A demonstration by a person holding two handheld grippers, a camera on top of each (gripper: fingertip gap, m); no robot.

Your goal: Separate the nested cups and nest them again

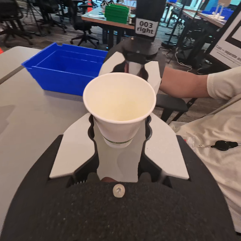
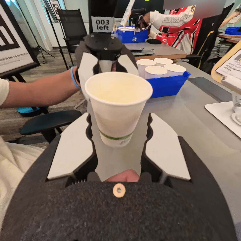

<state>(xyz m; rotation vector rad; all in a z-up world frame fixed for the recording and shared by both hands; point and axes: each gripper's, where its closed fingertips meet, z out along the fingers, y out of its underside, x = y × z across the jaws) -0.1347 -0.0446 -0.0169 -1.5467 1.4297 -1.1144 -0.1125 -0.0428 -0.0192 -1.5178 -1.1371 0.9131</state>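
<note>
Left wrist: grey table (image 1: pixel 32 117); blue bin (image 1: pixel 62 73) | bg office chairs (image 1: pixel 83 26)

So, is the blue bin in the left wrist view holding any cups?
No, the blue bin shows only its bare blue inside, and the one cup in view stands outside it.

Black office chairs (image 1: pixel 83 26) are standing on dark carpet around a wooden-edged desk (image 1: pixel 108 22); a framed board (image 2: pixel 11 43) is leaning left.

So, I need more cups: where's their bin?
In the right wrist view, the blue bin of white cups sits on the grey table, behind and right of the paper cup.
</note>
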